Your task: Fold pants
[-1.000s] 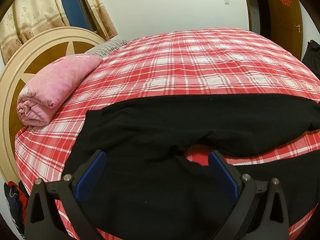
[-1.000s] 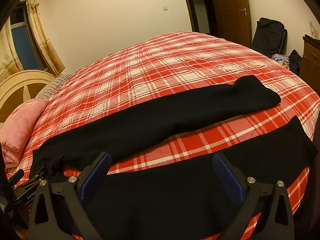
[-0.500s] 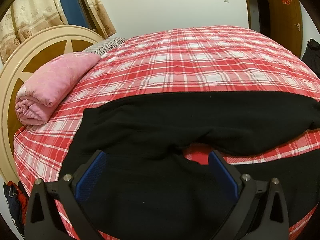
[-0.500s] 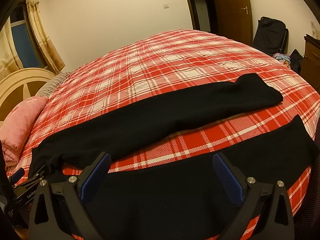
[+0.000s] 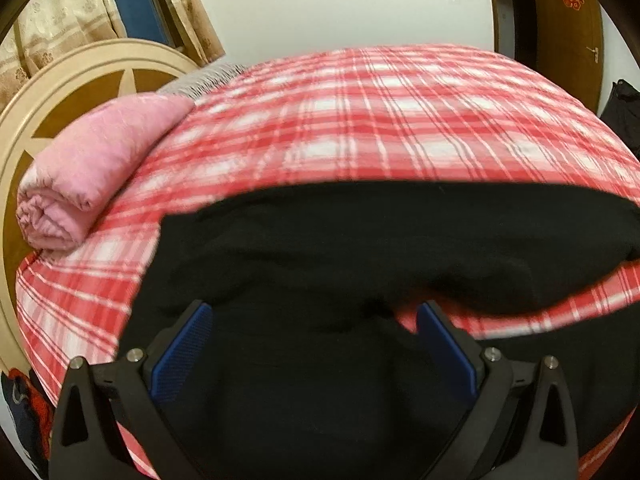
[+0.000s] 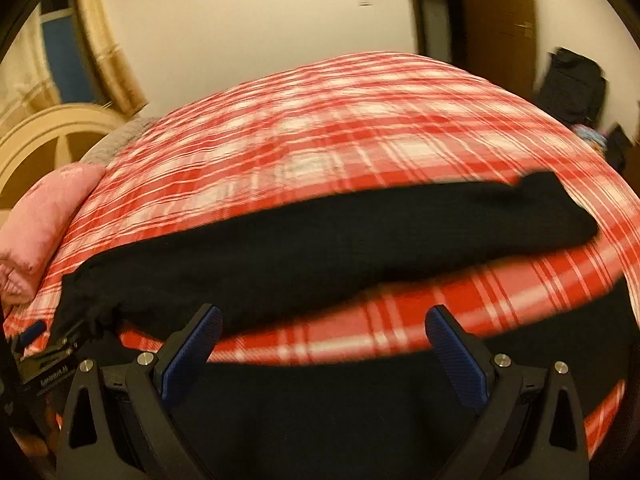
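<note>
Black pants [image 6: 328, 236] are lying spread along the near edge of the plaid bed [image 5: 360, 120], w/ left gripper [image 5: 316, 320] & right gripper [image 6: 324, 322] both hovering agape above them, grasping nothing.

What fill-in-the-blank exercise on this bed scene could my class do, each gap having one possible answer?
1. The pants lying on the bed are ____ in colour.
2. The bedspread has a red and white ____ pattern.
3. The rolled blanket by the headboard is ____.
4. The pads on the left tongs and right tongs are ____.

Missing words: black; plaid; pink; blue
</note>
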Demonstrator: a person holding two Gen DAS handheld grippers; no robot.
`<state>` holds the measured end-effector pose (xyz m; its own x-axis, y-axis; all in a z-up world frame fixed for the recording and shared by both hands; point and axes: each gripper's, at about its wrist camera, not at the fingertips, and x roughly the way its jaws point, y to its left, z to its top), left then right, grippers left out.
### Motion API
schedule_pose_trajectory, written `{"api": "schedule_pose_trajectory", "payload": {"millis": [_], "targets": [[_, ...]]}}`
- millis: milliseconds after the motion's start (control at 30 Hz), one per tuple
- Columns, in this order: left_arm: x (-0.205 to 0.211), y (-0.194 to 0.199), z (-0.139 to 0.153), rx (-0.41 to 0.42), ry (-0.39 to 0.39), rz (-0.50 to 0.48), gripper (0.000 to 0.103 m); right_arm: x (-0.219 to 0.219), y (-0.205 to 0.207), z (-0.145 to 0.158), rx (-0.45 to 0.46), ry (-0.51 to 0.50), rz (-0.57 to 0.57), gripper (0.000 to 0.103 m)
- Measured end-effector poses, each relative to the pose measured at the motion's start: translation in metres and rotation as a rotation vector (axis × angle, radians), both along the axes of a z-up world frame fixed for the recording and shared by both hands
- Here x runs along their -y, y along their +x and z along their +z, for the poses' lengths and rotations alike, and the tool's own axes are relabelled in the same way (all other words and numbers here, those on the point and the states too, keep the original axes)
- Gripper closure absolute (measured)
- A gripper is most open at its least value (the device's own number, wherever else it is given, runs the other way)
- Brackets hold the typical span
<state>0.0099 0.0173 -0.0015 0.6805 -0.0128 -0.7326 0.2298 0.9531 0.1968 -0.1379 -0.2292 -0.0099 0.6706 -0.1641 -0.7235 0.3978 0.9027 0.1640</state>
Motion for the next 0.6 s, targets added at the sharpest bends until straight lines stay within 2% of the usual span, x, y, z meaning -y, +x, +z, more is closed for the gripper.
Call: {"api": "schedule_pose_trajectory", "payload": {"millis": [100,200,267,333,467,600], "targets": [[-0.013,0.025,0.013,0.029,-0.018,0.020,0.000,-0.009,0.039,0.010,0.012,-0.022,0.106,0.001],[-0.034,0.060,0.014,-0.004,-0.051,0.086,0.000,-0.024,0.087,0.009,0.014,-0.061,0.246,0.003],[-0.048,0.083,0.006,-0.054,-0.087,0.127,0.000,-0.037,0.120,0.001,-0.033,-0.109,0.313,0.019],[-0.057,0.097,-0.004,-0.092,-0.115,0.153,0.000,-0.047,0.151,-0.012,-0.095,-0.126,0.381,0.029],[-0.064,0.107,-0.019,-0.116,-0.135,0.180,0.000,-0.063,0.192,-0.033,-0.163,-0.131,0.465,0.031],[-0.070,0.118,-0.037,-0.181,-0.166,0.208,0.000,-0.074,0.215,-0.049,-0.179,-0.130,0.529,0.031]]}}
